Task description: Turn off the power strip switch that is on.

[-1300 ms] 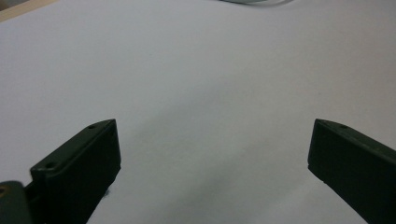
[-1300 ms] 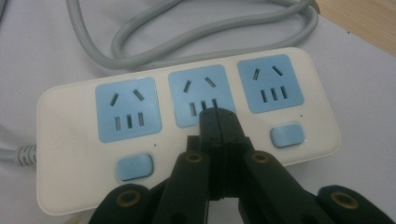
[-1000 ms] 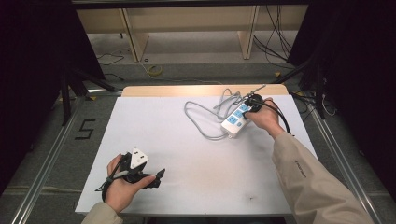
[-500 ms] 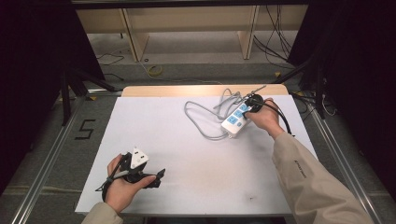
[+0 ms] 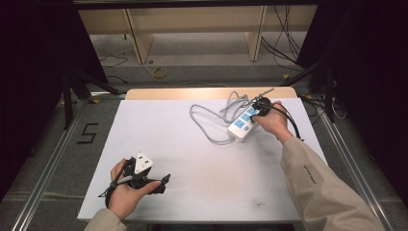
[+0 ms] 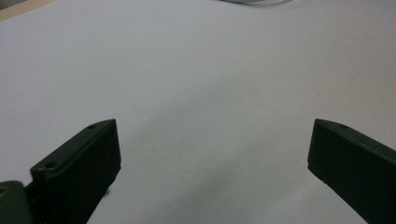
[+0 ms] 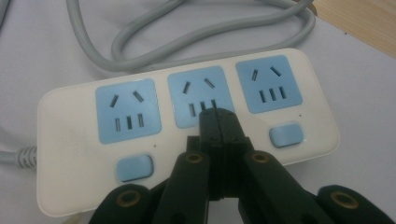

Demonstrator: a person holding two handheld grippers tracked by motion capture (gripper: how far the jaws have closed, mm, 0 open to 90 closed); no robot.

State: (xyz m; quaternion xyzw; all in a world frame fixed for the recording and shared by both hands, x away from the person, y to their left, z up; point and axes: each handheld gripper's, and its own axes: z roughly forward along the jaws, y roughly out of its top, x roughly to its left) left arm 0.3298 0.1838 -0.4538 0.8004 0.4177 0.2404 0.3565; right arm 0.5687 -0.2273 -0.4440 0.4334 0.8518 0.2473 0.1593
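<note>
The white power strip (image 5: 244,124) lies at the far right of the tabletop (image 5: 192,144), angled, with its grey cord (image 5: 207,120) looping away to the left of it and bunching up behind it toward the wooden strip at the tabletop's far edge. In the right gripper view the power strip (image 7: 187,135) shows three blue socket panels in a row and blue rocker switches along its nearer edge, one beneath the left socket and one beneath the right.

The right tongs (image 7: 218,122) are pressed together, jaw against jaw, with nothing between them; their tips sit over the lower edge of the middle socket panel, about where that socket's own switch would be, though whether they touch the strip I cannot tell. From above, the right hand (image 5: 273,120) holds that gripper right at the strip's far end, its black cable arcing off to the right.

The left tongs (image 6: 212,158) are spread wide over bare white tabletop, holding nothing. The left hand (image 5: 126,190) rests near the front left corner, well apart from the strip.

Compared with a second ago, nothing has visibly shifted: strip, cord and both hands sit in the same places.
</note>
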